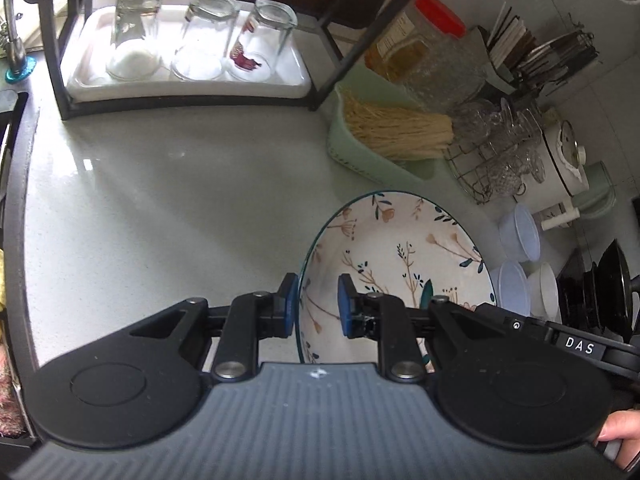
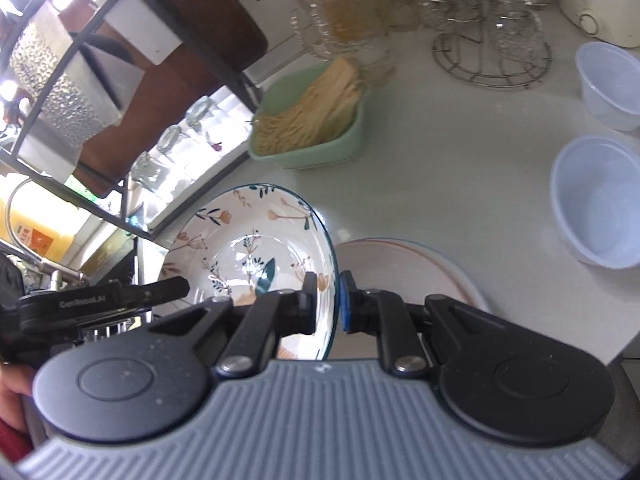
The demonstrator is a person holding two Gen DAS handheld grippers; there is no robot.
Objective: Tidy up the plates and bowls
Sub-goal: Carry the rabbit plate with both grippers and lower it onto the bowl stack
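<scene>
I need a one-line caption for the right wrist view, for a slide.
Right gripper clamps the floral bowl rim above a plate; left gripper holds the opposite side.

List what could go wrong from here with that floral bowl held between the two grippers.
1. The floral bowl hangs by thin rim pinches from the left gripper and right gripper; uneven motion could twist it loose.
2. It could drop onto the plate below.
3. The green basket and plastic bowls crowd its path.
</scene>
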